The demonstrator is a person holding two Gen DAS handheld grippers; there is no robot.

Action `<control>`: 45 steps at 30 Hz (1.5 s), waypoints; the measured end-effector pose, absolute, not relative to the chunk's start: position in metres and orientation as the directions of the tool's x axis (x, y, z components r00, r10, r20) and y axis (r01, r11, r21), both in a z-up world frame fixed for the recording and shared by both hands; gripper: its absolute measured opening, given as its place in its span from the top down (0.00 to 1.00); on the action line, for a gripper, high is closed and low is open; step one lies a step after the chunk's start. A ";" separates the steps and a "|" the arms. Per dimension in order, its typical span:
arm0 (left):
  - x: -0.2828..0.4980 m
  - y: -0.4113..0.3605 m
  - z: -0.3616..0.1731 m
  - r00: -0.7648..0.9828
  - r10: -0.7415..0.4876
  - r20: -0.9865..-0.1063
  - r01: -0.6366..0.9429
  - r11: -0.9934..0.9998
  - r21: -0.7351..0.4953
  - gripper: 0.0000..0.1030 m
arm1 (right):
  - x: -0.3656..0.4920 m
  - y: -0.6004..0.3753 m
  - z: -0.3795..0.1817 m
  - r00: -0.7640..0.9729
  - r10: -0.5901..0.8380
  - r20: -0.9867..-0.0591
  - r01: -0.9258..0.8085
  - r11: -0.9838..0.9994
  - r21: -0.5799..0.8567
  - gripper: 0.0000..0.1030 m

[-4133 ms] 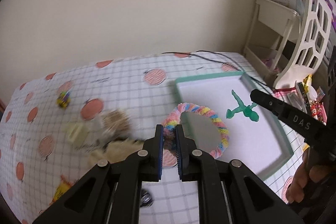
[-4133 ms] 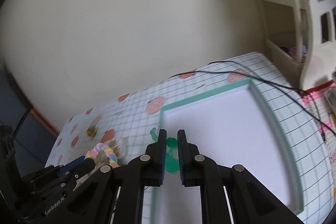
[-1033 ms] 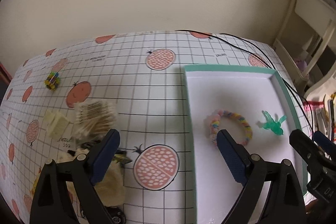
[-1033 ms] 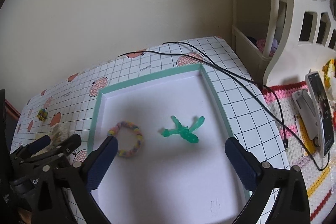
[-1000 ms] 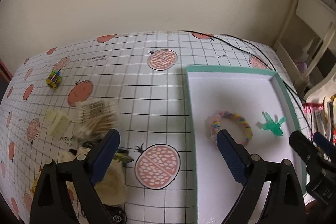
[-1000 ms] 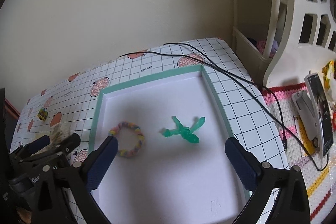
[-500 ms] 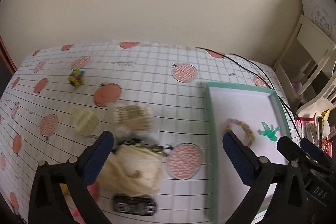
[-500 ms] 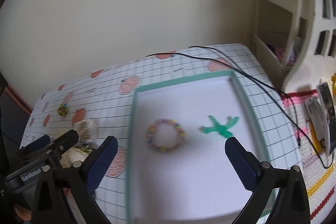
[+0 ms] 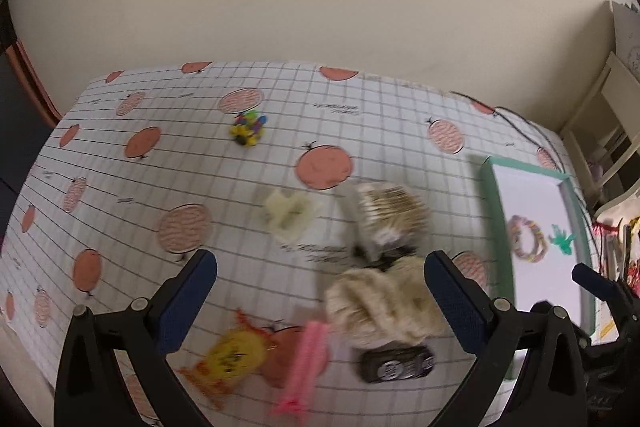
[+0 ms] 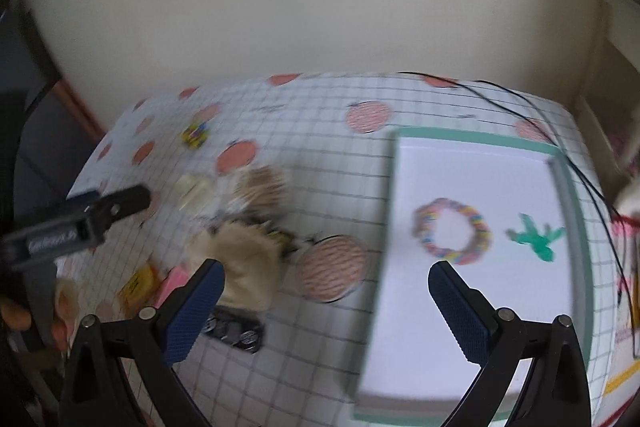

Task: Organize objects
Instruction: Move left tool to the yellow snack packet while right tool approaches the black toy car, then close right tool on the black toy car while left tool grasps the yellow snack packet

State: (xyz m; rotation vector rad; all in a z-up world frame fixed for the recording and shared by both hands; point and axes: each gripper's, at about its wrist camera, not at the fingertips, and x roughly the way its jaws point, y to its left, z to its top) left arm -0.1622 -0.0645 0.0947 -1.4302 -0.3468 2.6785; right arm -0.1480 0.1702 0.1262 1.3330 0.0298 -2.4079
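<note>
From the left wrist view, the task looks only begun. The tray (image 9: 491, 187) at 3 o'clock holds two things, the rainbow ring (image 9: 527, 239) and the green figure (image 9: 562, 239), lying apart from each other. All the rest waits on the tablecloth (image 9: 200, 155): the cream fluffy piece (image 9: 380, 301), the bundle of sticks (image 9: 390, 217), the pale clip (image 9: 290, 215), the bead toy (image 9: 248, 127) at 11 o'clock, the yellow packet (image 9: 234, 353), the pink clip (image 9: 306, 367) and the black item (image 9: 396, 365). The left gripper (image 9: 320, 297) is spread wide and holds nothing.

From the right wrist view, which is blurred, the right gripper (image 10: 326, 307) is also spread wide and empty, above the cloth. The tray's rim is at 3 o'clock, the fluffy piece near its left finger at 9 o'clock; touching or not, I cannot tell.
</note>
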 end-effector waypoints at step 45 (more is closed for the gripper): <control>-0.153 -0.103 -0.043 -0.137 0.205 -0.969 -0.312 -0.937 -0.154 0.06 | -0.126 0.061 0.017 -0.221 -0.188 -0.957 0.552 -0.833 0.036 0.01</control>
